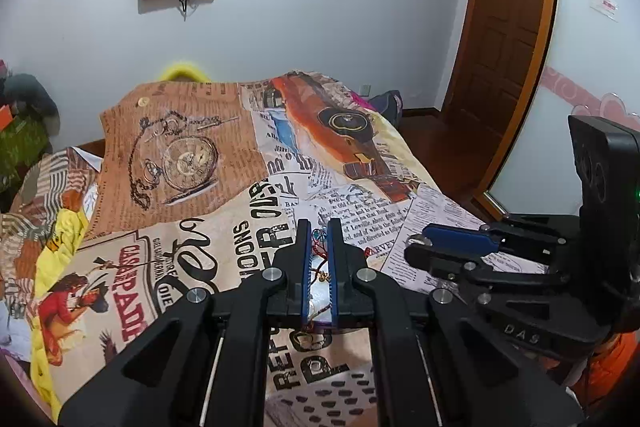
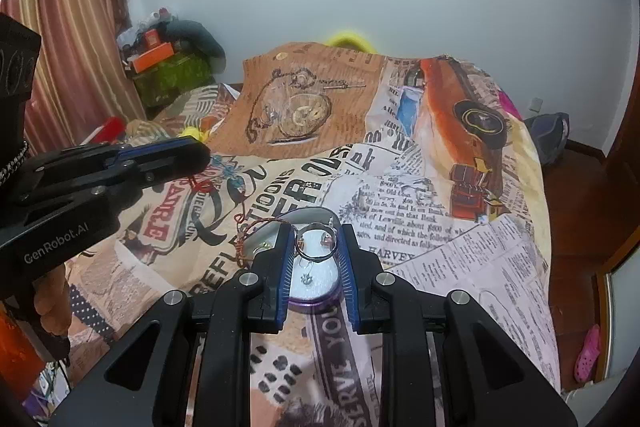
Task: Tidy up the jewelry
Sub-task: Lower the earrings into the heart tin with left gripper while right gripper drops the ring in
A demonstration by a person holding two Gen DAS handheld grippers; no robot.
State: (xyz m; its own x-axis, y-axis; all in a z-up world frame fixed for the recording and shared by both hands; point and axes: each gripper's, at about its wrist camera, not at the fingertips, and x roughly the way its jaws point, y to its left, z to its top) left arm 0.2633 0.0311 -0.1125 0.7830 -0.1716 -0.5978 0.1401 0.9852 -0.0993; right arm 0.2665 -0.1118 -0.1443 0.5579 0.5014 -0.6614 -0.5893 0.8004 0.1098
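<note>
From my left wrist camera, my left gripper [image 1: 319,227] points out over the printed bedspread [image 1: 192,155], its blue-lined fingers close together with only a thin gap. A red cord necklace [image 1: 318,247] with a blue bead cluster sits in that gap, and the fingers look clamped on it. Below the cord, between the fingers, shows a pale slice of the purple-rimmed dish [image 1: 318,297]. My right gripper [image 1: 416,247] lies right of the dish, low over the bedspread, seen side-on; I cannot tell its opening from here.

From my right wrist camera, my right gripper [image 2: 315,231] has its fingers apart, straddling the purple-rimmed dish [image 2: 316,301] on the bedspread [image 2: 420,187]. A silver ring [image 2: 318,241] rests on the dish between the fingers, touching neither that I can see, with a small charm [image 2: 307,278] nearer me. My left gripper [image 2: 200,157] hangs left of the dish, and the red cord necklace [image 2: 224,193] runs from its tip down to the dish's left edge, ending in a coppery tangle
</note>
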